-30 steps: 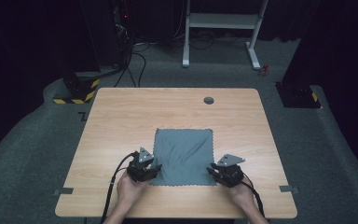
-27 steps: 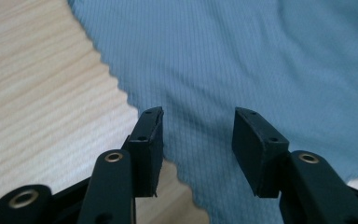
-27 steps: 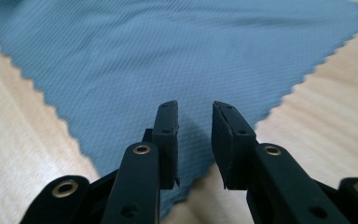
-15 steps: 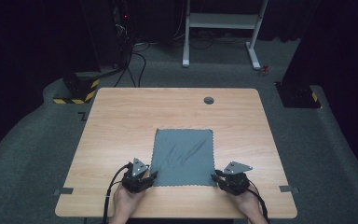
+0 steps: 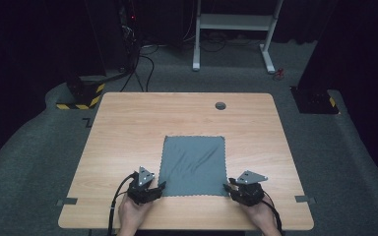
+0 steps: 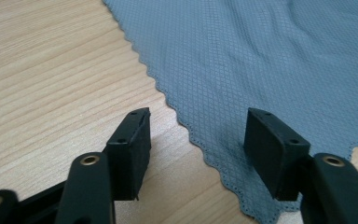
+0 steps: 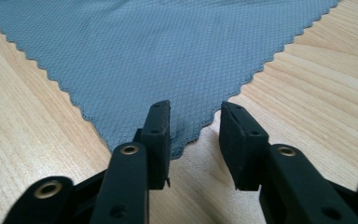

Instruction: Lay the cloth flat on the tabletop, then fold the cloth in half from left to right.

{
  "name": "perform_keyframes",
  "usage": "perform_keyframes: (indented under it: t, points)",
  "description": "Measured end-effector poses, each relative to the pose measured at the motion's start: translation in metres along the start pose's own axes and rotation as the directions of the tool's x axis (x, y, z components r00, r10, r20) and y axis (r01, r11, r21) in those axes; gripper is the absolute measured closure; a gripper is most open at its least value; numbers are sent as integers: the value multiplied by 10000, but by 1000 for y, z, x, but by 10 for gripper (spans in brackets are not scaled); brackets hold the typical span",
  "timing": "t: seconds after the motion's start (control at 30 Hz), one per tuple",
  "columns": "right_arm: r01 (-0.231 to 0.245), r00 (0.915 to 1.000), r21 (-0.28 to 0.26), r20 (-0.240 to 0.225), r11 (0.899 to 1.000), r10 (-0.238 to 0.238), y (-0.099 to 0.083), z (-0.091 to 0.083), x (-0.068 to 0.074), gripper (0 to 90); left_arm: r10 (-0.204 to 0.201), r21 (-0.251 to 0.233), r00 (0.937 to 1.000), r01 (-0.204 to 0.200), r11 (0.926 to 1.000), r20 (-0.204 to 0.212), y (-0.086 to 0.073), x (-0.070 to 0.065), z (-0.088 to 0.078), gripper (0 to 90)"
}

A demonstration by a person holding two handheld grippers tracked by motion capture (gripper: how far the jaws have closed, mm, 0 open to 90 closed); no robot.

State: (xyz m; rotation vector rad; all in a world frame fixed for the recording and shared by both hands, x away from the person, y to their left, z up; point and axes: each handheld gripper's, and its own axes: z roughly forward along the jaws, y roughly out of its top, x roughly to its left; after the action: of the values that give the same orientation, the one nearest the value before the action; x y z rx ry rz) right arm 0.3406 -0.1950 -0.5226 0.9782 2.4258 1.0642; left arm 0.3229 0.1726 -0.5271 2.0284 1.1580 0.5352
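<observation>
High view shows a grey cloth [image 5: 194, 164] lying flat on the wooden desk [image 5: 128, 128], toward the person's side. The left claw [image 5: 153, 190] sits at the cloth's near left corner and the right claw [image 5: 232, 187] at its near right corner. A second ago both claws were over those corners; now they have pulled back a little. Both claws have just been opening. In the left gripper view the cloth edge lies between the pads, but they do not press it. Same for the right. The cloth looks let go and spread out, so the laying-out seems done.
</observation>
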Motion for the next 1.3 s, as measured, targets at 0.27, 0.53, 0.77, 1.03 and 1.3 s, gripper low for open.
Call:
perform_keyframes:
  t: [0.27,0.53,0.77,1.03,1.3]
  points:
    - [-158,9999,-92,15,9998,158,3,3,3,618,25,36,9997,-26,10000,254,0,0,0,347]
    - [-3,9991,-440,-435,9990,-16,24,12,15,602,-525,222,9918,503,9985,1162,5,15,-1,326]
    - [649,9960,-317,-601,9974,-667,40,23,33,600,-839,91,9908,835,9965,1061,28,36,5,336]
    - [815,9928,-173,-863,9965,-827,56,32,44,593,-933,148,9918,923,9956,874,50,56,19,347]
    - [1298,9839,73,-1246,9915,-1279,77,46,60,603,-695,318,9963,679,9972,506,73,64,41,385]
